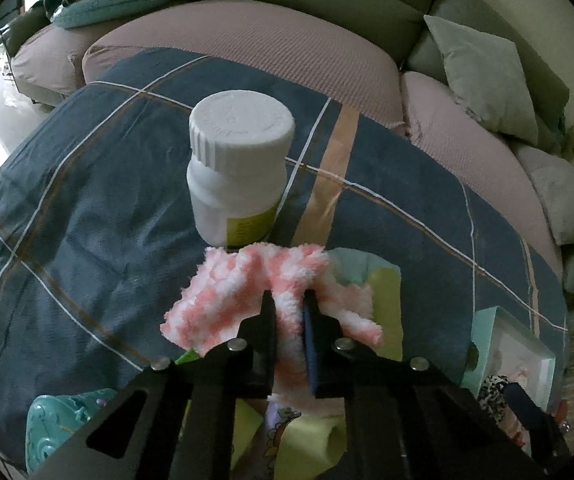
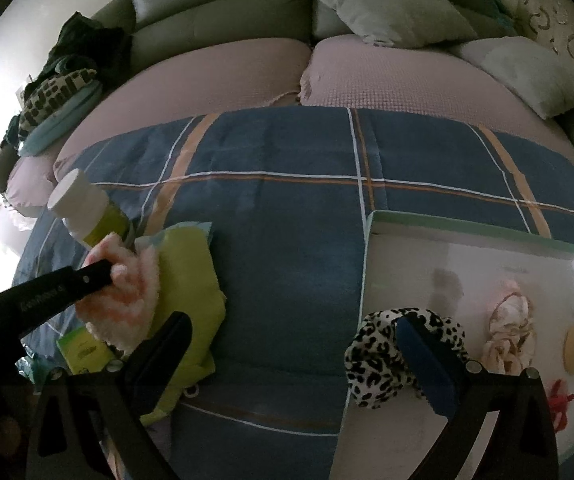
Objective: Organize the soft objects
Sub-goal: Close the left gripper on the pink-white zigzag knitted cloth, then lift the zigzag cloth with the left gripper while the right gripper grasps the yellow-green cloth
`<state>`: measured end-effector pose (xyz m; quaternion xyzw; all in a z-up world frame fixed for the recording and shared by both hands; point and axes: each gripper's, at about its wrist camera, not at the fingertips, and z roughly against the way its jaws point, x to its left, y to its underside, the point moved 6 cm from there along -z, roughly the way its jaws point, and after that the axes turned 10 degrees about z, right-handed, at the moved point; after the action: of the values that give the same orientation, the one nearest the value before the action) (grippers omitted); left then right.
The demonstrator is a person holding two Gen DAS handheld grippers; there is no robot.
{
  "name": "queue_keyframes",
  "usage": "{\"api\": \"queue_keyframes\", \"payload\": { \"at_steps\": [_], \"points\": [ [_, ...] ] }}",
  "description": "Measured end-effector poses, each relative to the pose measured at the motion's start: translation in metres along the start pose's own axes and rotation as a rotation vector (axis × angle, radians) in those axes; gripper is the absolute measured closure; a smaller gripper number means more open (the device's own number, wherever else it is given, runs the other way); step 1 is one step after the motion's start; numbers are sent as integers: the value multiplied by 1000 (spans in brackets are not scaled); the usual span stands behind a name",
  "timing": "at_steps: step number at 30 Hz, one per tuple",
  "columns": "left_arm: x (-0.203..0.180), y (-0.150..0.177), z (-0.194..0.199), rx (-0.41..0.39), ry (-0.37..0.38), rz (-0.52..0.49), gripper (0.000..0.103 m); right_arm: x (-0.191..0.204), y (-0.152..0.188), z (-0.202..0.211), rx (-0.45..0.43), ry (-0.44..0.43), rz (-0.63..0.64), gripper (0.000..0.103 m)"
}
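left gripper (image 1: 289, 312): jaws clamped on the pink sock (image 1: 271, 288), which lies on the green cloth (image 2: 191, 280). risk: the bottle (image 1: 239, 172) stands touching the sock's far edge at 12 o'clock; lifting the sock may tip it. the cloth may also snag and rise.

right gripper (image 2: 299, 356): jaws wide apart, holding nothing. the leopard scrunchie (image 2: 383, 352) drapes around the right finger at the box (image 2: 371, 240) rim and may drag out on withdrawal. box sits at 3 o'clock on the blanket (image 2: 287, 220).

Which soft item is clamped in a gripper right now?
The fluffy pink-and-white sock, pinched by the left gripper; the leopard-print scrunchie merely drapes on the open right gripper's finger.
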<state>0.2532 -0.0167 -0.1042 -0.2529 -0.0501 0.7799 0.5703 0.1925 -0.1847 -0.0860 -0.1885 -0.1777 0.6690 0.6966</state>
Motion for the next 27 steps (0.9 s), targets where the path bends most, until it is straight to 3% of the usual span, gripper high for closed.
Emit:
{"api": "queue_keyframes", "payload": {
  "at_steps": [13, 18, 27],
  "points": [
    [21, -19, 41, -106, 55, 86, 93, 21, 1, -2, -7, -46, 43, 0],
    [36, -27, 59, -165, 36, 125, 93, 45, 6, -7, 4, -103, 93, 0],
    [59, -33, 67, -189, 20, 179, 93, 82, 23, -22, 64, -142, 190, 2]
  ]
}}
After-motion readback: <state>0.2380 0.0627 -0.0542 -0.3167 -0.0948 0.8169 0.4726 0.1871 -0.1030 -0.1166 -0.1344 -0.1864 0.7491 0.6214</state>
